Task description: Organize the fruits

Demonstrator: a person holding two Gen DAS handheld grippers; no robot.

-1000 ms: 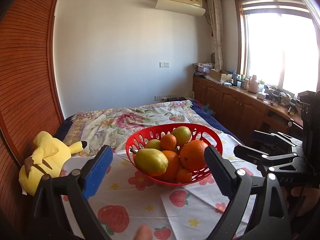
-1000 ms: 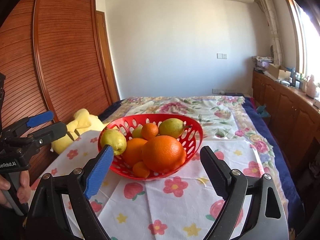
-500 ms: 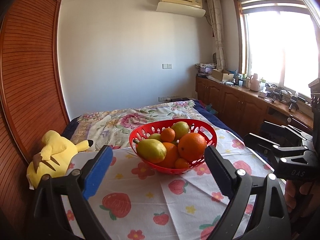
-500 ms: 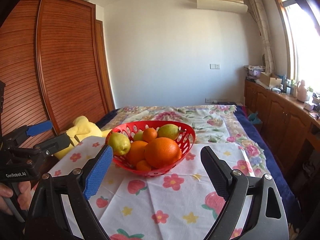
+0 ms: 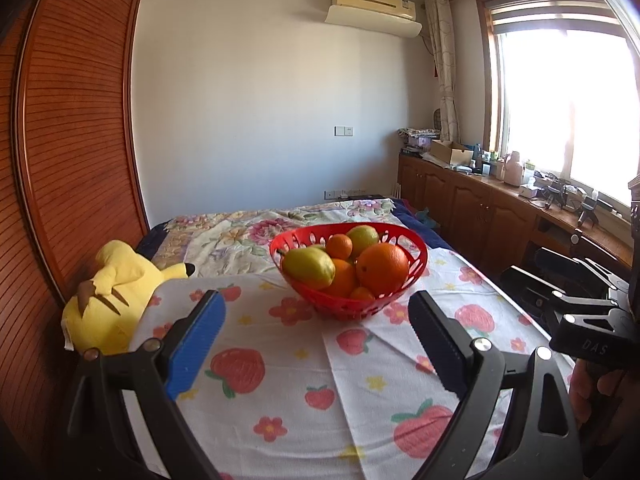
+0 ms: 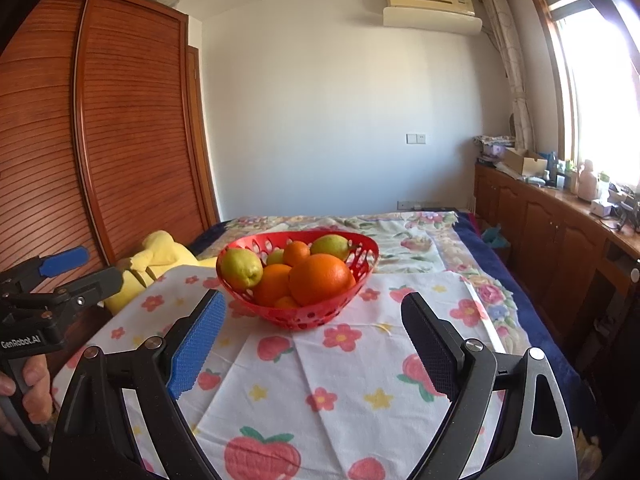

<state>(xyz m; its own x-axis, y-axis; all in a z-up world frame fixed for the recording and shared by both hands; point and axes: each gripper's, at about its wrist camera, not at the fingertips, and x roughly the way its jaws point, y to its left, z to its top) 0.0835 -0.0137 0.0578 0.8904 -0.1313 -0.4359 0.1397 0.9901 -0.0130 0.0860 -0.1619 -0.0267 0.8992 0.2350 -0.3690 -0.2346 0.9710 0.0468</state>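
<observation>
Between the wide-spread fingers of the left gripper point(image 5: 316, 344) nothing is held; only the strawberry-print cloth point(image 5: 280, 392) is seen below. Likewise the right gripper point(image 6: 312, 342) is held fully apart and empty. Beyond both, well apart from the fingertips, a red basket point(image 6: 304, 316) is set on the cloth, filled with a large orange point(image 6: 320, 280), smaller oranges and pears point(image 5: 308, 266). A yellow plush toy point(image 5: 108, 300) is noted at the cloth's left edge.

Ahead of me the red slotted basket point(image 5: 416, 258) sits upright on the strawberry-print cloth point(image 5: 280, 364), heaped with fruit: a big orange point(image 5: 382, 268) in front, a yellow-green pear point(image 5: 308, 267) at its left rim.
</observation>
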